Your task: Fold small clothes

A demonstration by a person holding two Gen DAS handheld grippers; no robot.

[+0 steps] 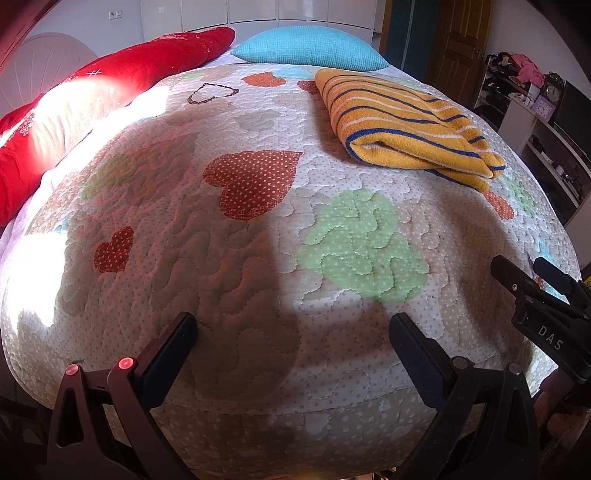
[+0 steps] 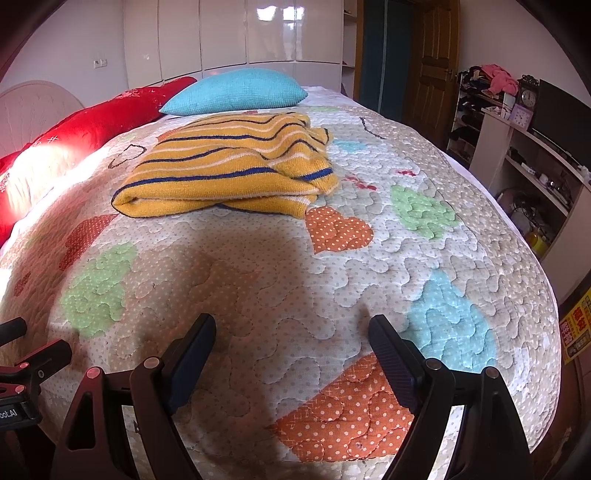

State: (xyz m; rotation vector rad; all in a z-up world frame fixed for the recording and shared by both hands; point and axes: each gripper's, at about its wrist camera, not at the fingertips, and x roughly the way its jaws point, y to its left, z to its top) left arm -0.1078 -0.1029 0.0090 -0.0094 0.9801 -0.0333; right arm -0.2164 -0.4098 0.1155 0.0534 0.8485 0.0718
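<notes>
A yellow knit sweater with blue and white stripes lies folded on the quilted bedspread, far right in the left wrist view and upper middle in the right wrist view. My left gripper is open and empty, low over the near end of the bed, well short of the sweater. My right gripper is open and empty too, also near the bed's foot. The right gripper shows at the right edge of the left wrist view.
A turquoise pillow and a red cushion lie at the head of the bed. Shelves with clutter, a clock and a dark screen stand along the right. A wooden door and white wardrobes are behind.
</notes>
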